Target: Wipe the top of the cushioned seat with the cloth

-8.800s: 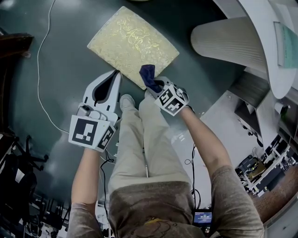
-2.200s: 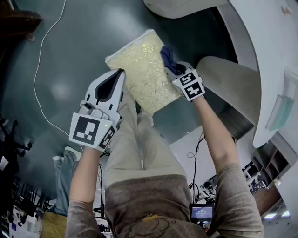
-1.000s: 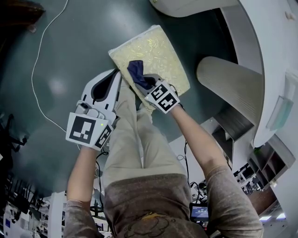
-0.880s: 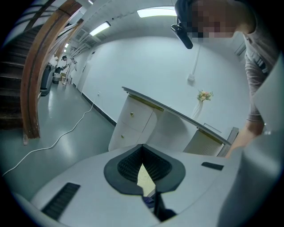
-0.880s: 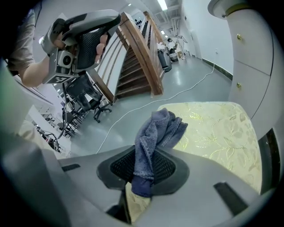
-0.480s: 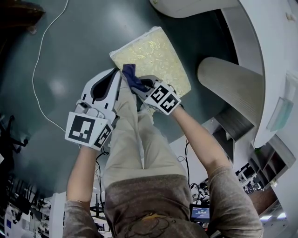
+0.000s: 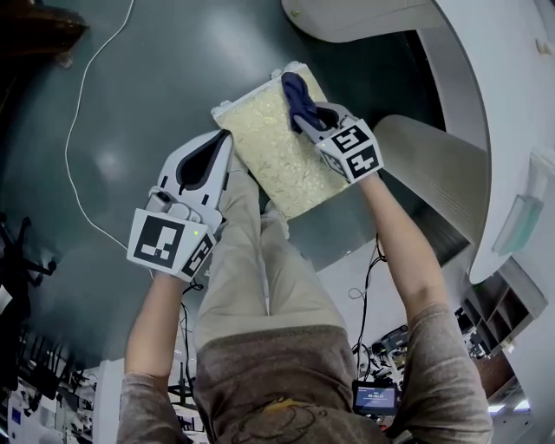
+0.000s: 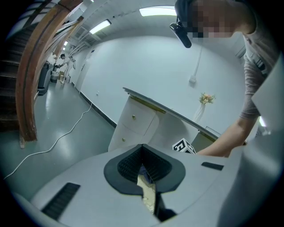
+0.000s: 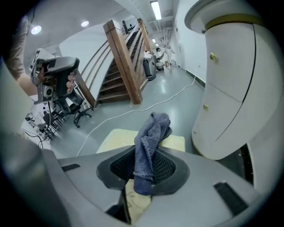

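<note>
Head view, nearest first: what sits closest to the camera?

— The person's beige trousers [image 7: 251, 286]. Next comes the left gripper [image 7: 222, 143], just beside the near-left edge of the cushioned seat [image 7: 273, 160]. Whether it touches the seat, I cannot tell.

How do its jaws stand?

— The left gripper view shows the ribbed black pads pressed together at the tips with nothing between them. A strip of the seat's pale fabric shows through the slot beneath.

And the seat itself?

— It is a rectangular pad with rounded corners and a flat top, in pale yellow fabric with a fine gold scrolling pattern. Its long axis runs diagonally, from near right by the person's feet to far left. Around it is a dark green glossy floor [image 7: 130, 78].

Where is the cloth?

— The cloth [image 7: 297, 94] is on the seat's far end, near the far right corner. It is dark blue, fluffy terry, bunched into a loose roll. The right gripper [image 7: 305, 117] has its jaws clamped on it. In the right gripper view the cloth rises upright from between the pads, flops over at the top, and leaves a short tail hanging below.

Beyond that?

— A thin white cable [image 7: 78, 130] snakes over the floor on the left. A curved white cabinet [image 7: 364, 17] stands past the seat, and a wooden staircase [image 9: 124, 57] is further off.
</note>
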Demonstrator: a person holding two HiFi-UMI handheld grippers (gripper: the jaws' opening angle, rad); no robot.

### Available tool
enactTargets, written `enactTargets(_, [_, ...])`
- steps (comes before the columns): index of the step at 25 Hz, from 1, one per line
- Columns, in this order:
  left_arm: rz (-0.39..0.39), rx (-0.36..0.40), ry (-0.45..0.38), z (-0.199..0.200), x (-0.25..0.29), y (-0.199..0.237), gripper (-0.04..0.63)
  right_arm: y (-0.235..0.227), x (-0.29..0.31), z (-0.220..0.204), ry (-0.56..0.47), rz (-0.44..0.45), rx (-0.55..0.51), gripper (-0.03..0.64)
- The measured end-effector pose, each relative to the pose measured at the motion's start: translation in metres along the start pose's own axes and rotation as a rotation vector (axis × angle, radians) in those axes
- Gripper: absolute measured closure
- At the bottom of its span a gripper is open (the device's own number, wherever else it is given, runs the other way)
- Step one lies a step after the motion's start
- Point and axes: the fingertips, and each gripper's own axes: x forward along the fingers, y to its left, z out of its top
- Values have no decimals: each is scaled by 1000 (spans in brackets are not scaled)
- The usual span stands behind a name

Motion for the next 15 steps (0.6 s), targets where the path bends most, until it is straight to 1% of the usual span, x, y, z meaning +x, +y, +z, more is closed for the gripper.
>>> enactTargets(5, [6,7,8,8,3,16,580,-57,0,-8,65,-94,-16,520])
enactTargets(8, [19,-3,7,12,2,27,580,-86,-2,-5,79,-156,-28,520])
enactTargets(11, [26,-10,9,13,3,33,580,-112,-10,-5,88,-224,-14,520])
enactTargets(13, [32,-14,11,12,3,37,581,-118,-10,-8,103,-233,-1,520])
enactTargets(15, [37,-19,11,12,3,41,580,-113,-4,-12,128,-206,-2,520])
